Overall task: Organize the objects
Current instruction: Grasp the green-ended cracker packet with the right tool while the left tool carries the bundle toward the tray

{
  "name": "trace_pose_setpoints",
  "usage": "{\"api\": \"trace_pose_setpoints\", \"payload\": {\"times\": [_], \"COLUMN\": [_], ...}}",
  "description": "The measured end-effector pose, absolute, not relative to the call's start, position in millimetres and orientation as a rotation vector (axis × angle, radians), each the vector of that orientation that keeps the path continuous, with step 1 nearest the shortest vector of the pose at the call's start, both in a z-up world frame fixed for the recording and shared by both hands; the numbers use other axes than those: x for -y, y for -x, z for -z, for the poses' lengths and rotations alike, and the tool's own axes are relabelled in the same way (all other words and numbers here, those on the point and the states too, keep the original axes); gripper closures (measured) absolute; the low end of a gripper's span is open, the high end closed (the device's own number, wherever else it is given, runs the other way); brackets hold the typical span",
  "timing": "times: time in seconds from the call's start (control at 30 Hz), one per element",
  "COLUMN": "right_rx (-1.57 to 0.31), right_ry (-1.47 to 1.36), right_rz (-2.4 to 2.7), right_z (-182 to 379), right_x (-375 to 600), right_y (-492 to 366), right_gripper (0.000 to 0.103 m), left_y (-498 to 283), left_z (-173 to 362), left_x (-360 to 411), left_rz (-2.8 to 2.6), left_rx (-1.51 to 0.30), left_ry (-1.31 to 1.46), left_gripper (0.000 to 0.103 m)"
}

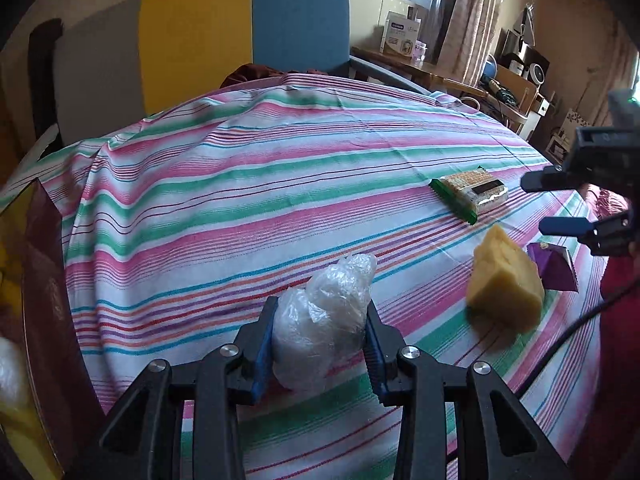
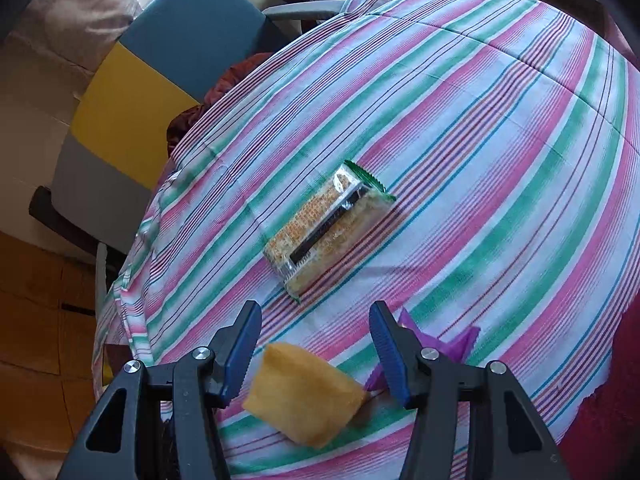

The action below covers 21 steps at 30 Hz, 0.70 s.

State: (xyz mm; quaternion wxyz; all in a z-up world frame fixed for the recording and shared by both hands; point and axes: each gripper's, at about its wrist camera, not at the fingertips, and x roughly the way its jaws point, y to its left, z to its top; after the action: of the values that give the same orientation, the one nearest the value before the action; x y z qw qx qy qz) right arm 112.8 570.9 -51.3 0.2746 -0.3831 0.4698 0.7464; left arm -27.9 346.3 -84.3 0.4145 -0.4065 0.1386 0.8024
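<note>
My left gripper (image 1: 320, 312) is shut on a crumpled clear plastic bag (image 1: 324, 320), held just above the striped cloth (image 1: 240, 184). To its right lie a yellow sponge (image 1: 506, 280), a purple packet (image 1: 554, 268) and a green-edged biscuit pack (image 1: 470, 192). My right gripper (image 1: 538, 204) hovers open over that group at the right edge. In the right wrist view my right gripper (image 2: 314, 316) is open and empty, with the sponge (image 2: 304, 392) below it between the fingers, the purple packet (image 2: 456, 344) behind the right finger and the biscuit pack (image 2: 328, 228) ahead.
A yellow, blue and grey chair back (image 1: 240, 36) stands behind the table. A dark red box (image 1: 44, 280) stands at the left edge. A cluttered desk (image 1: 420, 68) and shelves are at the back right. A cable (image 1: 568, 328) trails at the right.
</note>
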Motion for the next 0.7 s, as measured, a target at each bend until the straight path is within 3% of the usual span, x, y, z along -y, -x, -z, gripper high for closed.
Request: {"api": "trace_pose_setpoints", "payload": {"times": [0.2, 0.27, 0.3, 0.47, 0.57, 0.63, 0.7], "right_rx": [-1.285, -1.266, -1.252, -1.053, -0.915, -0.777, -0.687], "right_ry": [1.098, 1.097, 1.086, 1.197, 1.336, 1.436, 1.513], "right_rz": [-1.875, -1.839, -1.845, -1.959, -2.095, -2.162, -2.222], "right_z": [79.1, 85.0, 83.4, 81.9, 80.8, 79.8, 78.3], "right_x": [-605.2, -612.9, -615.1, -610.7, -589.0, -566.4, -544.6], "right_y": [-70.8, -60.9, -55.2, -5.5, 23.4, 34.4, 36.7], "right_gripper": [0.046, 0.038, 0.03, 0.029, 0.034, 0.055, 0.056], "left_y": [28.0, 28.4, 28.6, 28.8, 28.1, 27.7, 27.5], "left_z": [85.6, 86.2, 86.4, 86.7, 86.7, 86.6, 86.5], "left_x": [-338.7, -336.9, -335.8, -331.6, -331.1, -331.2, -331.0], "left_rz": [-2.006, -2.006, -2.005, -2.0, -2.001, -2.002, -2.003], "left_rx": [-0.3, -0.294, -0.285, -0.257, -0.257, -0.257, -0.257], "left_ry": [1.016, 1.013, 1.012, 1.009, 1.005, 1.002, 1.0], "left_gripper": [0.064, 0.064, 0.064, 0.064, 0.064, 0.064, 0.064]}}
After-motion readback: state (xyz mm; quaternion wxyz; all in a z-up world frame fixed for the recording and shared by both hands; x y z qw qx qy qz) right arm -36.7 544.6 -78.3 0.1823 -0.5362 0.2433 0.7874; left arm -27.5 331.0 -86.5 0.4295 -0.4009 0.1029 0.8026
